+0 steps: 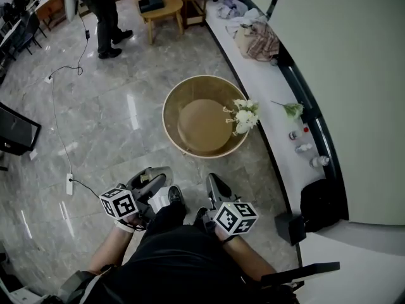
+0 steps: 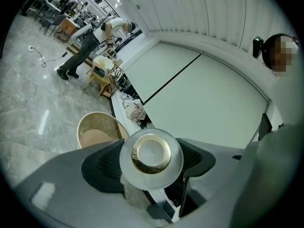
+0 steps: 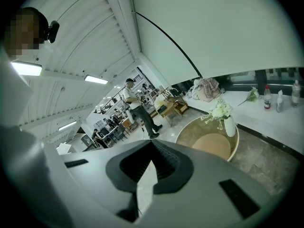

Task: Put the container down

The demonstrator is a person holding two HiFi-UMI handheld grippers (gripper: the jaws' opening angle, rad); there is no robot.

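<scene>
Both short of the round surface (image 1: pixel 199 128), your left hand-held gripper (image 1: pixel 152 183) clamps the gold-rimmed container (image 2: pixel 151 156) for set-down there; your right hand-held gripper (image 3: pixel 151 165) looks closed, empty.

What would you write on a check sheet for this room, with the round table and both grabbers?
Surface: round table, tan top mostly bare.
Job's things: gold-rimmed container, held, not yet set down.
Clutter: vase of white flowers at the table's right edge.
Grippers: left gripper shut on the container; right gripper shut, empty.
Cables: white cable across the floor to a power strip.
Surroundings: wall ledge with clothes and bottles; person standing far off.
</scene>
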